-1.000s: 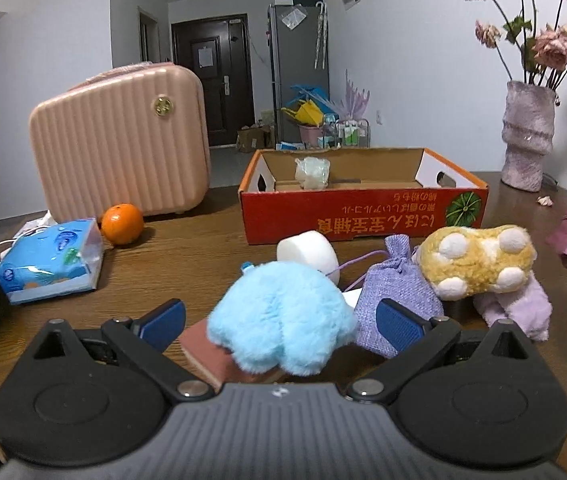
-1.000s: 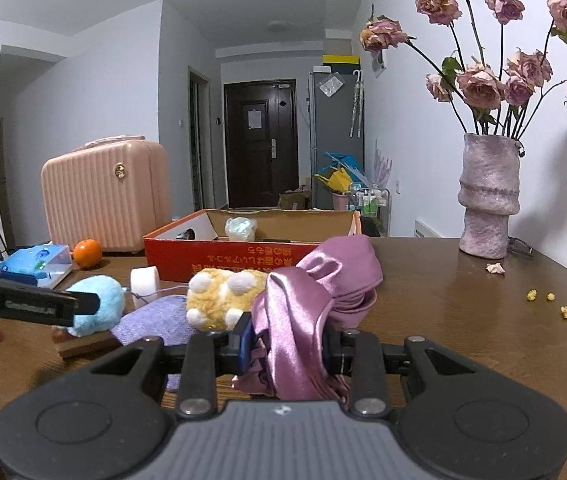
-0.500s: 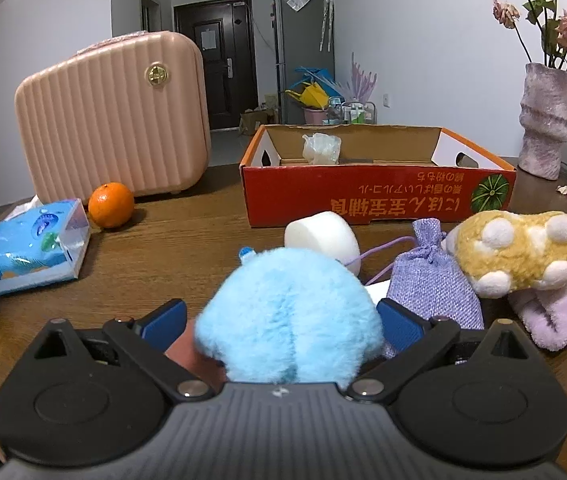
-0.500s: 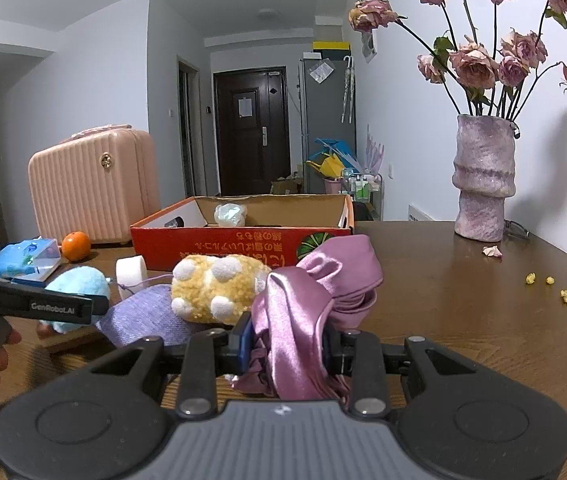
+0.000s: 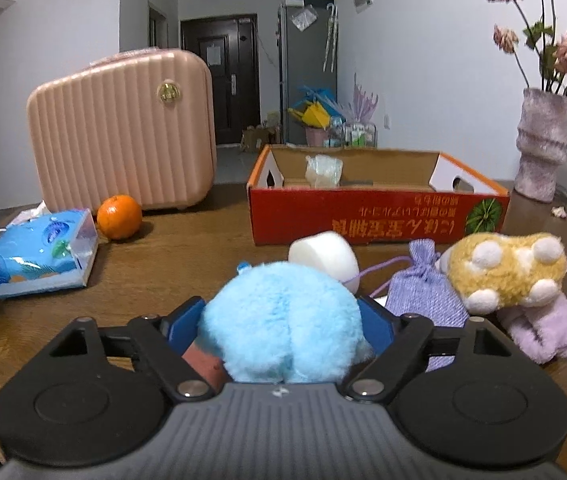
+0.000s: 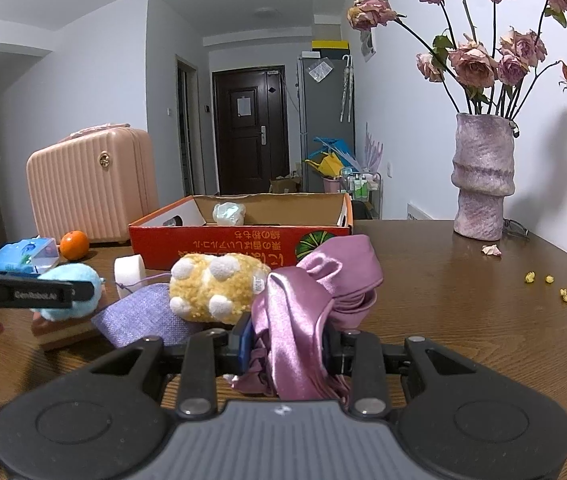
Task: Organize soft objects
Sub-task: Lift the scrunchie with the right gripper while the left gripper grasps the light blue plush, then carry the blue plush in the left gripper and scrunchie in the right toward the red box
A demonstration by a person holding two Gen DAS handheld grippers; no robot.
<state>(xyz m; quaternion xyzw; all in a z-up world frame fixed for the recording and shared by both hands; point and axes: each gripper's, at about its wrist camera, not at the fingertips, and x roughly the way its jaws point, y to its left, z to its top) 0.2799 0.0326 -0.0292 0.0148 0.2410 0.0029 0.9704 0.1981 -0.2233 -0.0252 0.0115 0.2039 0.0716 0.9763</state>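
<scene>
My left gripper [image 5: 281,322] is shut on a fluffy light-blue plush [image 5: 283,320], which rests on a brown-pink block [image 5: 203,362]; it also shows in the right wrist view [image 6: 71,292]. My right gripper [image 6: 285,340] is shut on a shiny pink satin cloth [image 6: 315,296] above the table. Between them lie a yellow paw plush [image 5: 507,272], a lilac drawstring pouch [image 5: 423,292], a pale purple plush [image 5: 543,332] and a white foam cylinder [image 5: 323,254]. The open red cardboard box [image 5: 379,216] behind them holds a pale crinkled soft item [image 5: 323,170].
A pink suitcase [image 5: 123,128], an orange [image 5: 119,216] and a blue tissue pack [image 5: 39,252] stand at the left. A purple vase with dried roses [image 6: 481,184] stands at the right rear. Yellow crumbs [image 6: 563,292] lie on the wooden table at the right.
My left gripper moved in around the blue plush and closed on it. My right gripper kept hold of the pink cloth and shifted slightly.
</scene>
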